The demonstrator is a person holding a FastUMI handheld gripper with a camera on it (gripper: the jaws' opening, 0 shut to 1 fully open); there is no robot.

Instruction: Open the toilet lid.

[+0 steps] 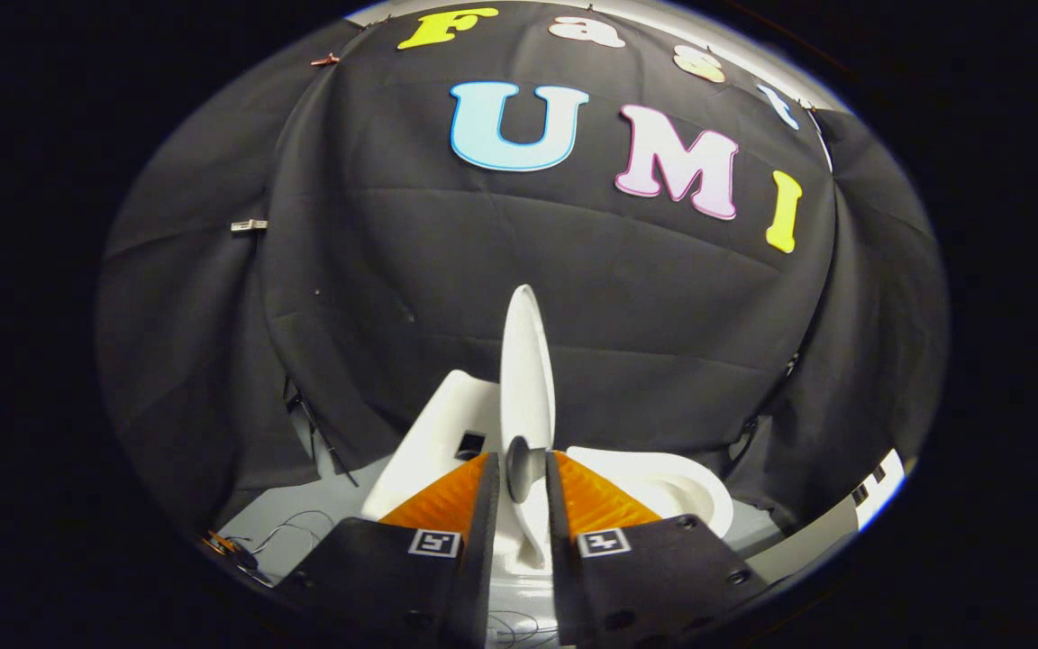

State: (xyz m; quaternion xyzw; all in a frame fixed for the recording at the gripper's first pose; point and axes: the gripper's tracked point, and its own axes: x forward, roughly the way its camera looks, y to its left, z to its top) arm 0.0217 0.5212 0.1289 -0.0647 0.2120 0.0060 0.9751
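White toilet lid [526, 361] raised edge-on and upright, gripper [519, 473] fingers closed on its grey knob [520, 467], open toilet bowl [663, 487] just right, tank [433, 433] left

We find no word, brand or number to read on the toilet lid [526, 361] or on the gripper [521, 461]; each finger carries a square black-and-white marker [434, 543], a coded pattern and not letters; the two fingers press on the upright lid's lower edge, one on each side.
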